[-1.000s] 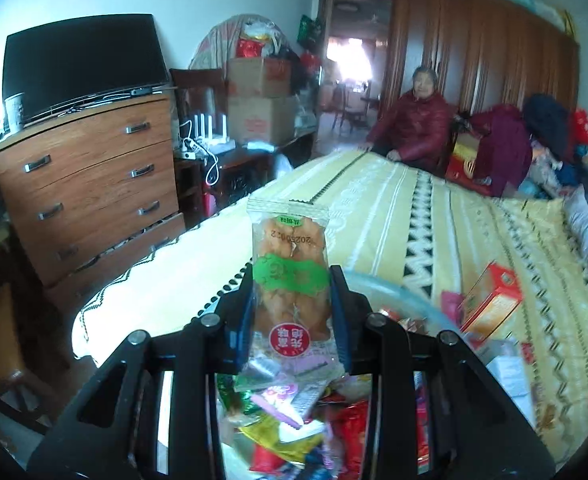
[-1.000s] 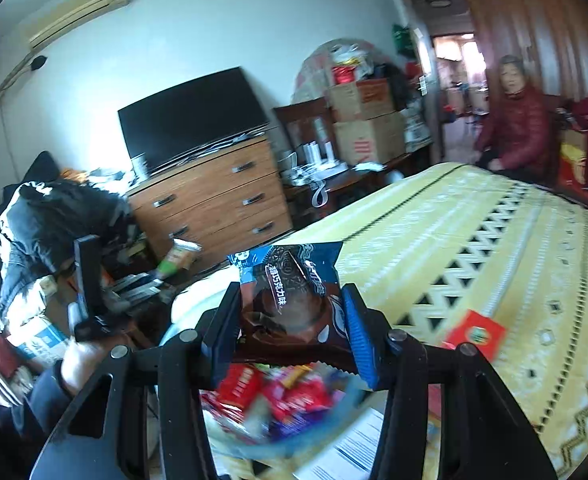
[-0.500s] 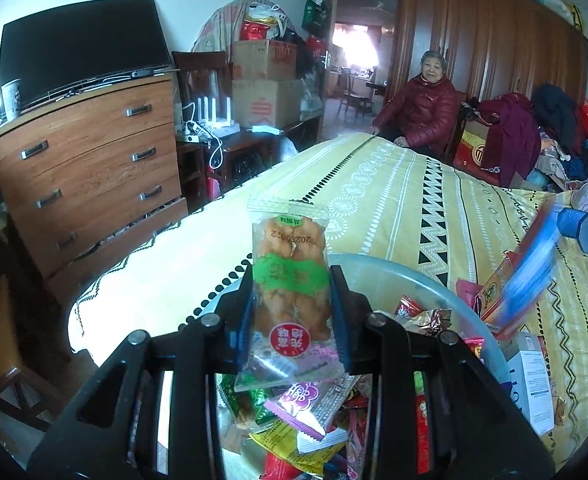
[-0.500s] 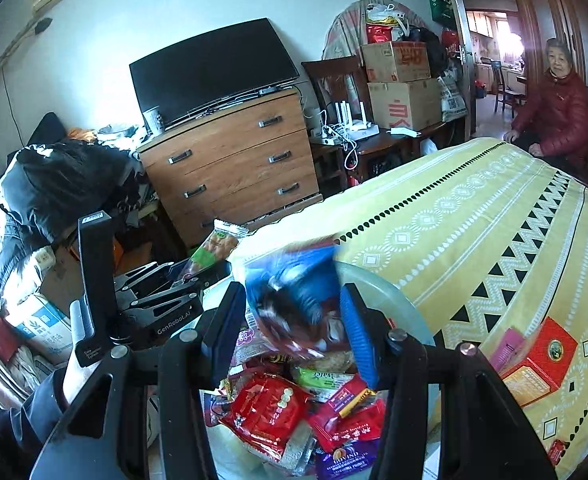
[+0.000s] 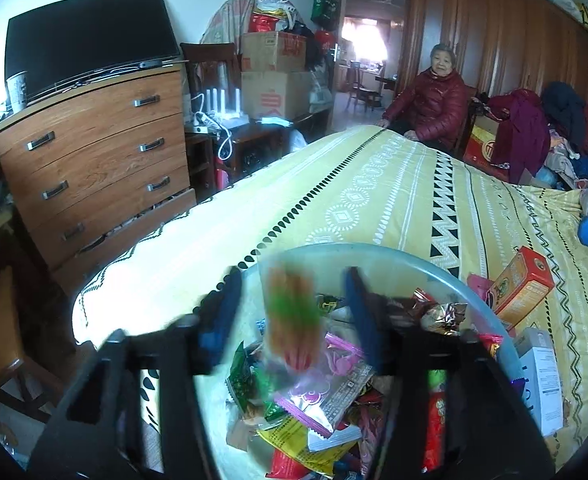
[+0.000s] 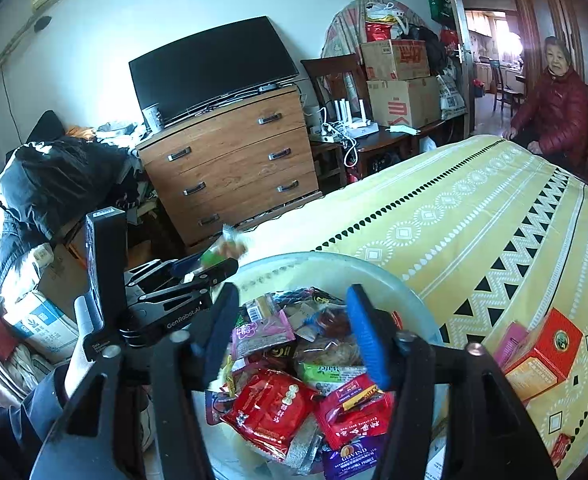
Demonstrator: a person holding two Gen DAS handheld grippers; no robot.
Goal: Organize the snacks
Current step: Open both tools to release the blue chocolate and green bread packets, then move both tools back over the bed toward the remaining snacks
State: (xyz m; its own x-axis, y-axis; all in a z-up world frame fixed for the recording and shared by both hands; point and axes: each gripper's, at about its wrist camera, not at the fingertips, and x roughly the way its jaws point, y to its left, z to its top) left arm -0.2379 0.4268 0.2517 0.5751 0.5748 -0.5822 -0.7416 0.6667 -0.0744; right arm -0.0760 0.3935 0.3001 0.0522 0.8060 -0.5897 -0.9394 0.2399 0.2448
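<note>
- The left gripper (image 5: 294, 312) hangs over the clear bowl (image 5: 390, 258) on the bed (image 5: 374, 184). Its jaws have just been opening and now stand about half open.
- A see-through pack of fried dough twists (image 5: 294, 328) sits between those jaws, but it looks blurry and loose. I think it is dropping, not held.
- Below the jaws lies the snack pile (image 5: 326, 396), so the pack should land right on top.
- The right gripper (image 6: 291, 328) is over the same bowl too. Its jaws have also just been opening, to about half way, and nothing is between them.
- Under the right jaws I see a red packet (image 6: 271, 406) and many more snacks. I cannot pick out which one it let go.
- To do this step well, I think each gripper should stay over the middle of the bowl until its pack is fully free, then lift straight up.
- The two grippers are close, so I think they should pull apart gently and not bump.
- To the right of the jaws, outside the bowl, an orange box (image 5: 520, 286) and a white box (image 5: 542, 376) wait on the bed. I guess they come next.
</note>
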